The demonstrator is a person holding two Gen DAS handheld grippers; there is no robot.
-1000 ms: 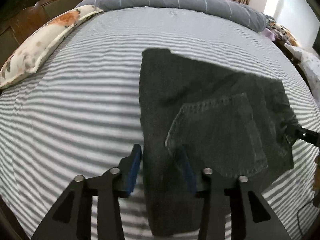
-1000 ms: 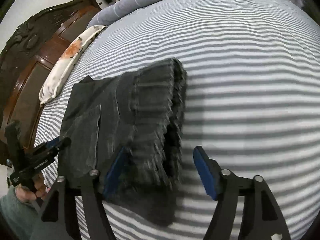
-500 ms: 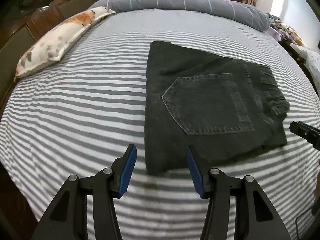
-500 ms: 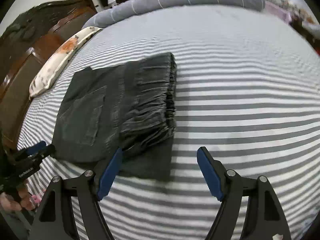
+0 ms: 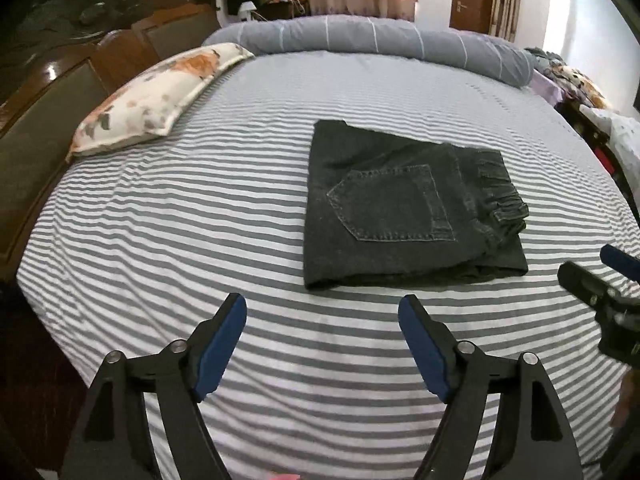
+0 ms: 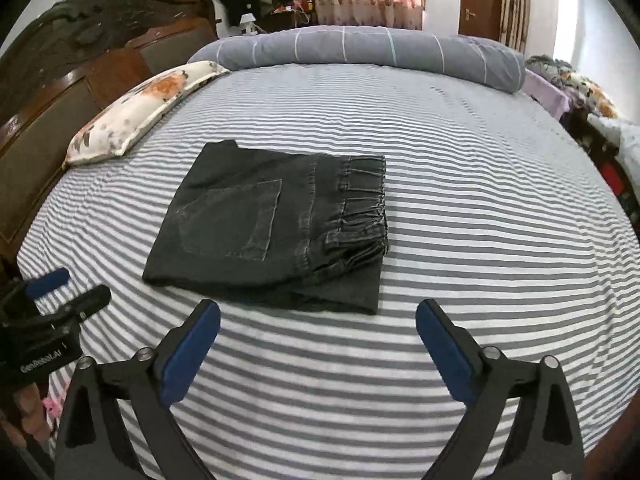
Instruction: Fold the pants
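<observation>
The left gripper (image 5: 322,314) has its jaws opening wide with nothing between them, only striped sheet (image 5: 200,216) showing through the gap. The right gripper (image 6: 318,318) is likewise opening and empty. Just beyond both, the pants (image 5: 400,204) lie folded into a compact rectangle near the middle of the bed, pocket up, waistband at the right, apparently released there as finished. A pillow (image 5: 160,96) sits far left.
</observation>
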